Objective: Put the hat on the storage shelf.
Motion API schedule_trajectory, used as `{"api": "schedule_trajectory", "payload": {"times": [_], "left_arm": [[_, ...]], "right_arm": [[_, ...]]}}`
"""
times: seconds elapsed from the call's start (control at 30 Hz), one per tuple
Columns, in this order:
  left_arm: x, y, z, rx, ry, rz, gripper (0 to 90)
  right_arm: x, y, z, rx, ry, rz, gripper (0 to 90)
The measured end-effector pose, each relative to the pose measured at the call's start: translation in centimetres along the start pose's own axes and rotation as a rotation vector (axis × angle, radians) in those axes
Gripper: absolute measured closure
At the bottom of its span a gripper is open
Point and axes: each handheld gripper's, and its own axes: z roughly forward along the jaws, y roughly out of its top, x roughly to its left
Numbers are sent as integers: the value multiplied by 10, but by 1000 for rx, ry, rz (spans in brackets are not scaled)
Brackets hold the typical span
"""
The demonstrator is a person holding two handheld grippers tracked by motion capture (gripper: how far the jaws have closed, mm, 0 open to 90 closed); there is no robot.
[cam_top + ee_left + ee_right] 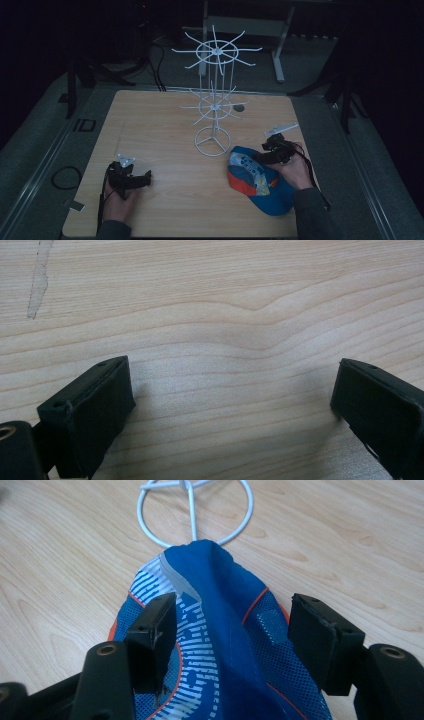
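Observation:
A blue cap [257, 182] with orange trim and white stripes lies at the table's front right, close to the ring base of a white wire rack [214, 107]. My right gripper [260, 156] is low over the cap's far edge. In the right gripper view it [235, 625] is open, and a raised fold of the cap [220, 595] stands between the jaws, with the rack's base ring [192, 520] just beyond. My left gripper [146, 178] rests at the front left, held by a hand. In the left gripper view it [232, 390] is open over bare wood [225, 300].
The wooden table [165, 130] carries the tall rack with two tiers of spoked hooks at its middle. A small dark disc [240, 107] and a white strip [282, 129] lie at the right back. A cable loop [65, 176] lies on the floor to the left.

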Motion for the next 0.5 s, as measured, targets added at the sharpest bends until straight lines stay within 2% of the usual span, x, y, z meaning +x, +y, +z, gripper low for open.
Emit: {"api": "schedule_trajectory", "payload": {"times": [0.5], "left_arm": [[0,0,0,0,0,0,39]], "right_arm": [[2,5,20,64,16,-24,317]]}}
